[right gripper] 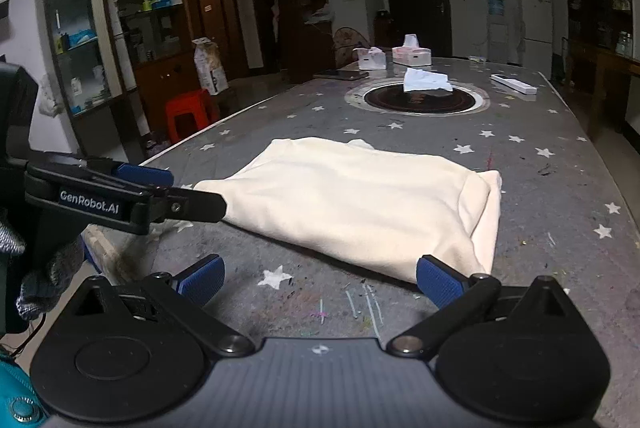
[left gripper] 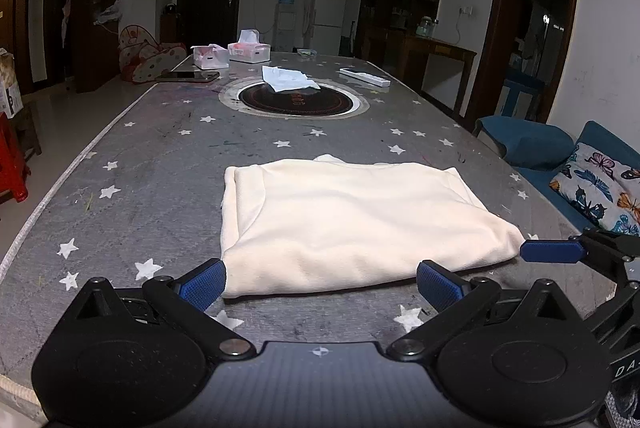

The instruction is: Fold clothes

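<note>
Blue rubber pads line our left hand-held gripper (left gripper: 320, 282), whose jaws stand wide apart with nothing between them, low over the near edge of the tabletop (left gripper: 160, 188). Our right hand-held gripper (right gripper: 320, 278) is likewise spread open and grips nothing; its right pad sits just beside the near right corner of the cream garment (right gripper: 360, 204). In the left wrist view, a blue pad of the right hand-held gripper shows just beside that same corner of the cloth.

We see the cream garment lying folded into a rough rectangle on the grey star-patterned tabletop, directly ahead of both grippers, with a doubled edge showing along each short side.

Farther out, a round inset burner (left gripper: 294, 100) sits in the middle of the tabletop with a crumpled white tissue (left gripper: 288, 78) on it. Beyond it stand two tissue boxes (left gripper: 249, 51), a dark phone (left gripper: 188, 76) to the left and a white remote (left gripper: 364, 77) to the right.
</note>
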A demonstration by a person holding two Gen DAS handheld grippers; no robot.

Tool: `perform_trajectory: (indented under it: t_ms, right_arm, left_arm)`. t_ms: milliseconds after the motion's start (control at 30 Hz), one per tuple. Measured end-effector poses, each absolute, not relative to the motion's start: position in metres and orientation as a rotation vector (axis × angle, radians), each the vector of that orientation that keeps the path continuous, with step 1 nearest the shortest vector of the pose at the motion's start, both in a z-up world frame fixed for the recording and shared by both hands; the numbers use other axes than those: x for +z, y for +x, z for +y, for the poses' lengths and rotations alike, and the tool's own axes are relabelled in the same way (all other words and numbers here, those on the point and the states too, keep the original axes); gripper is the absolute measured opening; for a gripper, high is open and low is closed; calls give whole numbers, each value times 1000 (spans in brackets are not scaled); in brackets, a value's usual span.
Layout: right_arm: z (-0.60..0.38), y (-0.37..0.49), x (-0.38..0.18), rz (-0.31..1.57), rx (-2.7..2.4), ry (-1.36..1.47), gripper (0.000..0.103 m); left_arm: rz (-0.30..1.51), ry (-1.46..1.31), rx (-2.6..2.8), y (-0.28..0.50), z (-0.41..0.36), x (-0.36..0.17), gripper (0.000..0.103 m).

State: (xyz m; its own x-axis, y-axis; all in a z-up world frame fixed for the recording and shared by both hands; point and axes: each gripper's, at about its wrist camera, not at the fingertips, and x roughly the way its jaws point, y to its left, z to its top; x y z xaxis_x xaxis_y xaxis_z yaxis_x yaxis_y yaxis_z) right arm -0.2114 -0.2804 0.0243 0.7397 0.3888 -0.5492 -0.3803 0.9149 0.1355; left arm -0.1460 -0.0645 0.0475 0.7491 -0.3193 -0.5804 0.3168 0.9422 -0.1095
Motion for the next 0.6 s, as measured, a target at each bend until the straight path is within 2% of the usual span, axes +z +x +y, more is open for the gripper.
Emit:
perform_trajectory:
  t_ms: [600]
  right_arm:
    - [-261,-194,26,635,509,-76,103]
  left_arm:
    - [675,4,-280,-126,-54,51,103]
